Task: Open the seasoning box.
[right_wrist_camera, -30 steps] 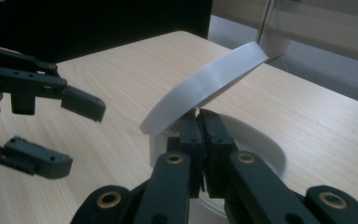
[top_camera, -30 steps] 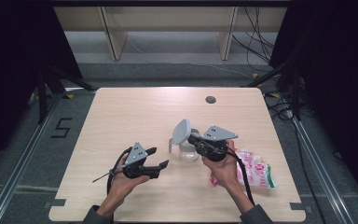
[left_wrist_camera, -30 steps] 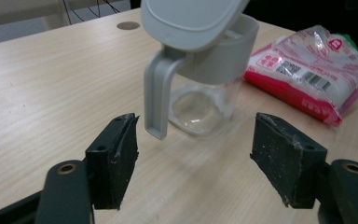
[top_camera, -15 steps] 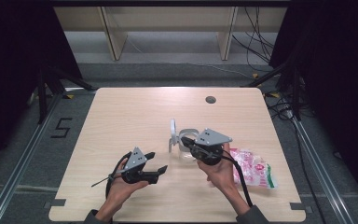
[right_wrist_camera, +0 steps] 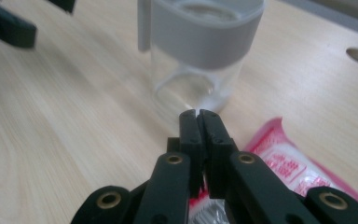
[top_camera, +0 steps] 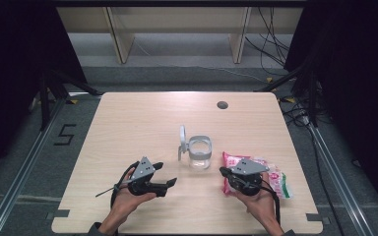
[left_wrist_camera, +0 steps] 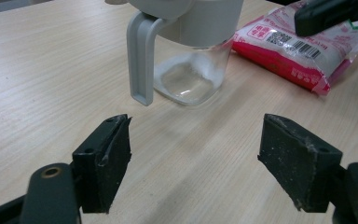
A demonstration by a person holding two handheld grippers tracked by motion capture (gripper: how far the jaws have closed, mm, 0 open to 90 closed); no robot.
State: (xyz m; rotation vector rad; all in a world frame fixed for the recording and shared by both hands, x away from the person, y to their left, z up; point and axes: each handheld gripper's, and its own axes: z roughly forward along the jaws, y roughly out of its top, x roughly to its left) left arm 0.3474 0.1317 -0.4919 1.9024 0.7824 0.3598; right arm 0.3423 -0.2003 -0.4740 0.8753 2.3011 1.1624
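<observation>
My right gripper is shut tight with nothing between its jaws; in the right gripper view they meet pad to pad just above the near end of the pink packet. A second ago this gripper was up at the glass jar, holding its hinged lid; now the lid stands flipped open, upright on the jar's left side, and my right hand has come back down and to the right, over the packet lying just right of the jar at the near right of the table. My left gripper waits at the near left, aimed at the jar, its jaws having just been opening wider with only bare tabletop between them; the jar's grey handle hangs straight ahead of them. I take it the jar is now ready to be filled, so the next step is to open my right jaws and pick up the packet, while my left steadies the jar.
</observation>
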